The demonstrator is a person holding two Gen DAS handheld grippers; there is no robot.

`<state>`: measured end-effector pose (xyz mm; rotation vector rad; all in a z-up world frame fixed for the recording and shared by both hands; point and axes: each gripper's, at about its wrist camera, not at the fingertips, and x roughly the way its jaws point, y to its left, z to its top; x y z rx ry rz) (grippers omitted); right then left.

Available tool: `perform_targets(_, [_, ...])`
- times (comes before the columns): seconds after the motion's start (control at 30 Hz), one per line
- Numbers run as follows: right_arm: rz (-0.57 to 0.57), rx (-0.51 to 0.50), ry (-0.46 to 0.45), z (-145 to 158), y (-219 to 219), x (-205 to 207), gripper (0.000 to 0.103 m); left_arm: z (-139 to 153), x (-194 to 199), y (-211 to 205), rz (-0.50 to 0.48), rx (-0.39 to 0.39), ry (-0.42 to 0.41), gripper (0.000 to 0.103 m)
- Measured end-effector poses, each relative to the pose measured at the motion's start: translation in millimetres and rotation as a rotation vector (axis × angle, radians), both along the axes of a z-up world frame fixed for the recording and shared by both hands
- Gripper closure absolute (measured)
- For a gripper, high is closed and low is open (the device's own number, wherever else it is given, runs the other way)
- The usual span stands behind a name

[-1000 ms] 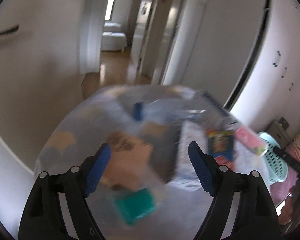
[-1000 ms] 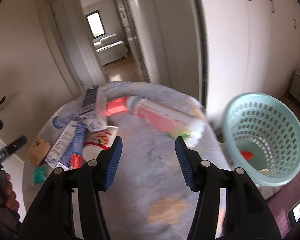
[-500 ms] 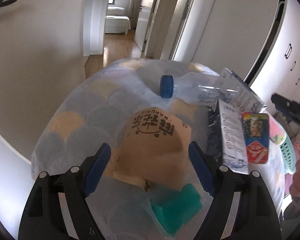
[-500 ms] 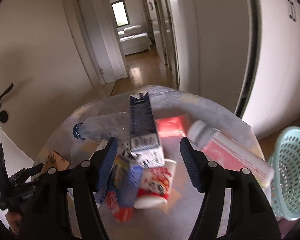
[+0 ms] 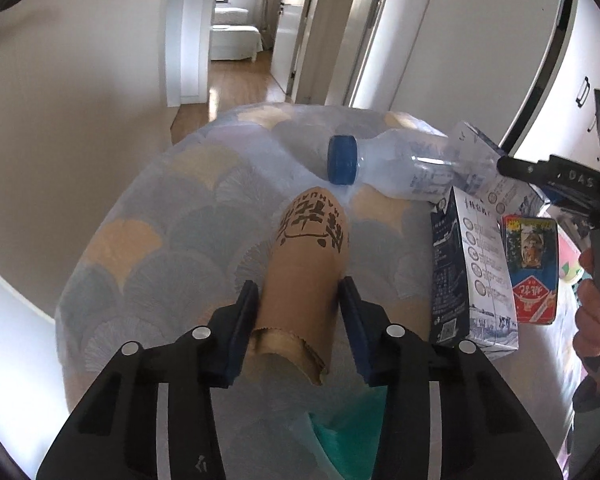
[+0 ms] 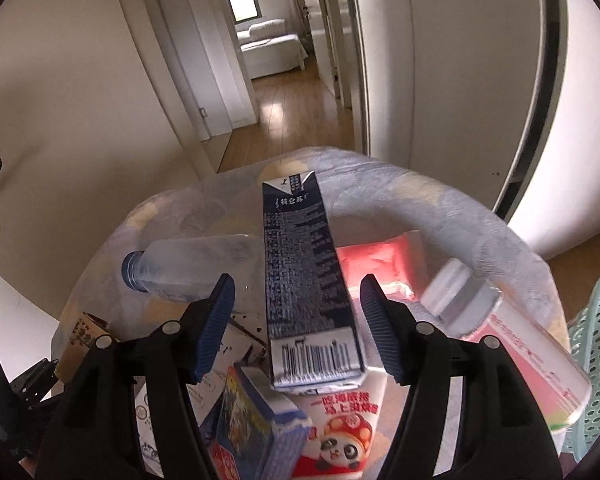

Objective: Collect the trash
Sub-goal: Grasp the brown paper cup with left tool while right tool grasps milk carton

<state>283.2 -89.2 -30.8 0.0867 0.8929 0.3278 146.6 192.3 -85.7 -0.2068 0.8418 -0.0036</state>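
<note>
Left jaws closing on the crumpled brown paper bag with black print (image 5: 304,276), right jaws released over the pile.

Left gripper (image 5: 300,304): bag sits between the jaws, pads at its sides, squeeze not finished. Right gripper (image 6: 296,320): jaws spread, dark blue drink carton (image 6: 308,280) between them, untouched. Progress looks early: nearly all trash is on the tabletop with the fan-pattern cloth (image 5: 172,216); pale green perforated plastic basket (image 6: 596,344) sits right of the right jaws. Count, roughly: one clear plastic bottle with blue cap (image 5: 384,164), two dark cartons, one paper bag, one red-and-blue box (image 5: 534,268), one pink-labelled bottle (image 6: 512,344), one basket.
</note>
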Motion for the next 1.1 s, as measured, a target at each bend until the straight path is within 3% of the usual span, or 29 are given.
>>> perform_targets(0.13, [0.004,-0.001,0.017,-7.1,3.0,5.1,0.047,9.2,-1.8,2.0,0.009,-0.009,-0.027,0.063])
perform_targets(0.23, [0.004,0.0,0.045,-13.7,2.0,14.0,0.062,17.5,-5.4,-1.2,0.007,-0.006,-0.049,0.063])
perform_targets(0.33, [-0.004,0.029,0.043,-12.7,-5.5,14.2,0.064,25.9,-10.0,-3.0,0.0,-0.016,-0.073,0.063])
perform_targets(0.77, [-0.061,0.009,-0.148,43.4,-42.8,-31.5,0.068,58.2,-12.7,-30.2,-0.054,-0.02,-0.149,0.063])
perform_targets(1.1, [-0.164,0.046,-0.228,69.7,-114.5,-81.6,0.068,89.1,-11.9,-100.5,-0.198,-0.003,-0.218,0.062])
